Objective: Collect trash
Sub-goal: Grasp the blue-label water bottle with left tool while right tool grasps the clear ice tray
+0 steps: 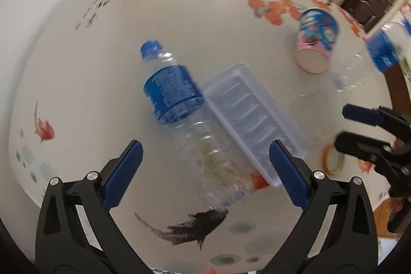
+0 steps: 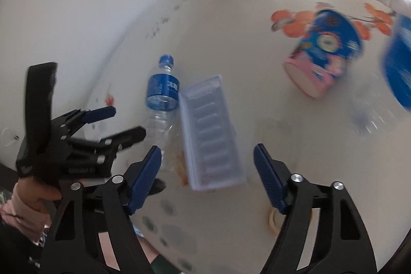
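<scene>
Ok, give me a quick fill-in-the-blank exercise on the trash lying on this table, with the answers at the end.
1. The clear plastic bottle lying on its side has a ____ cap.
2. Right beside that bottle lies a clear ridged plastic ____.
3. The blue and pink paper cup lies on its ____.
4. Nothing is held between the blue pads of the left hand-held gripper; its jaws stand ____.

Missing words: blue; tray; side; open

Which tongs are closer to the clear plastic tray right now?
Right. The right tongs hang open directly over the tray; the left tongs straddle the water bottle beside it.
</scene>
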`<control>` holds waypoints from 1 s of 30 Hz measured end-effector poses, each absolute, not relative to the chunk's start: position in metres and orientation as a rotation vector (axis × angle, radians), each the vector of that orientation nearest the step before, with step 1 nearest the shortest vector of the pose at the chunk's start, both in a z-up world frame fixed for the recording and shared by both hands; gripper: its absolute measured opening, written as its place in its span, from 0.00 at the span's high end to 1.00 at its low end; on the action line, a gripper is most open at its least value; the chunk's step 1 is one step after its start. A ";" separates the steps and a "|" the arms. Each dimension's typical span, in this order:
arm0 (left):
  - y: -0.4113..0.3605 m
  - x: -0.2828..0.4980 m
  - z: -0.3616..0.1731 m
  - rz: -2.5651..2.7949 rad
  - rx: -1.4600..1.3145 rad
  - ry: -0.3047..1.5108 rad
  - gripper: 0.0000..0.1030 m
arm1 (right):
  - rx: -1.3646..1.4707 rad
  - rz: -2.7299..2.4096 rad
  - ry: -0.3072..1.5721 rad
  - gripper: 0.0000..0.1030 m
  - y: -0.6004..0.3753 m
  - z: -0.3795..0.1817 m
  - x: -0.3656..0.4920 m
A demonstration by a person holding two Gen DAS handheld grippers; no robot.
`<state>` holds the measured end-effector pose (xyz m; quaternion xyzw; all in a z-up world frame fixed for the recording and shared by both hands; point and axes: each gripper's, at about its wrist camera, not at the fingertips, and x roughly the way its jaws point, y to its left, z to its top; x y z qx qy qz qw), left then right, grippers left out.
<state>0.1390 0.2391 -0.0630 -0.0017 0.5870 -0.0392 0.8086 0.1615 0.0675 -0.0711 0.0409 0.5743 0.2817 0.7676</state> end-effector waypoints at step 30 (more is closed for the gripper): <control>0.265 0.152 -0.109 -0.013 -0.233 1.348 0.45 | 0.023 0.670 1.384 0.96 0.113 -0.134 0.219</control>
